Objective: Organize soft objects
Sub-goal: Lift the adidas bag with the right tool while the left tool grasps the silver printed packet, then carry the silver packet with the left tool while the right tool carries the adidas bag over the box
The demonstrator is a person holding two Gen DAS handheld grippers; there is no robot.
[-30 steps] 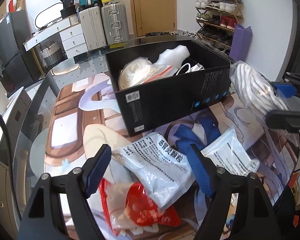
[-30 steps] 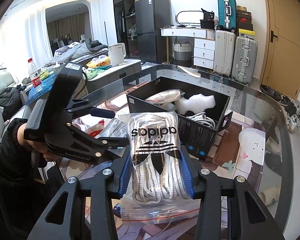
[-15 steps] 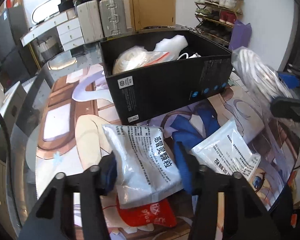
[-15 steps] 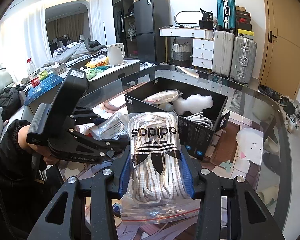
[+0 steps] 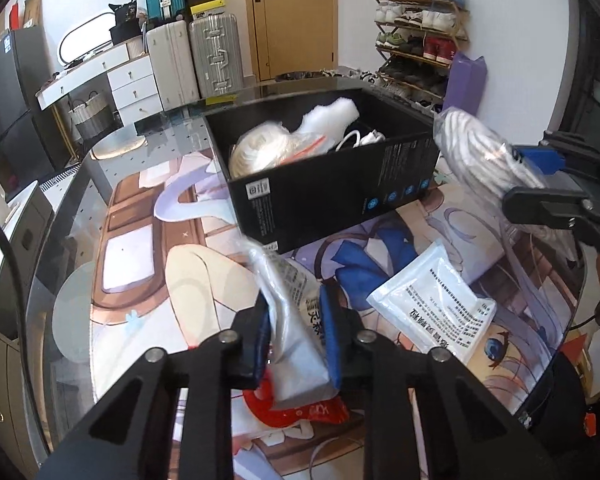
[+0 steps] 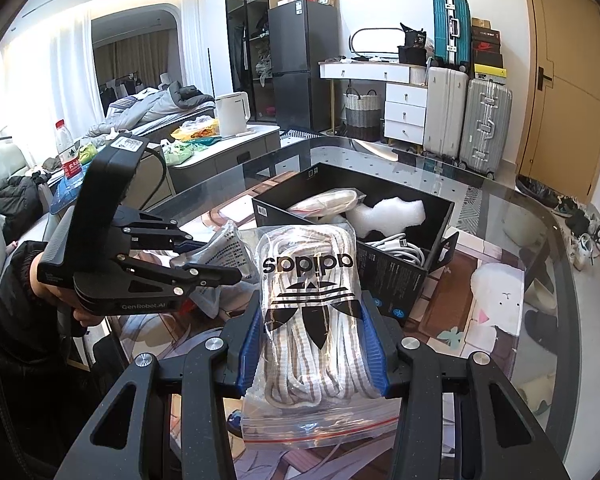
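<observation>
My left gripper (image 5: 296, 332) is shut on a white printed sachet (image 5: 296, 320) and holds it lifted above the table; it also shows in the right wrist view (image 6: 220, 256). My right gripper (image 6: 312, 344) is shut on a clear zip bag of white laces (image 6: 312, 320) with an adidas logo, held in the air to the right of the black box (image 5: 324, 196). The open black box (image 6: 400, 276) holds a bag of white material, a white foam piece (image 6: 392, 216) and a white cable. A second white sachet (image 5: 436, 304) and a red packet (image 5: 300, 412) lie on the mat.
The glass table (image 5: 72, 240) carries a printed anime mat (image 5: 160, 264). Suitcases (image 5: 212, 56), white drawers and a shoe rack (image 5: 416, 36) stand behind it. The table's curved edge runs at the left and the right.
My left gripper went from open around the white sachet to shut on it and lifted it, folding it between the fingers. My right gripper kept holding the lace bag almost still.
</observation>
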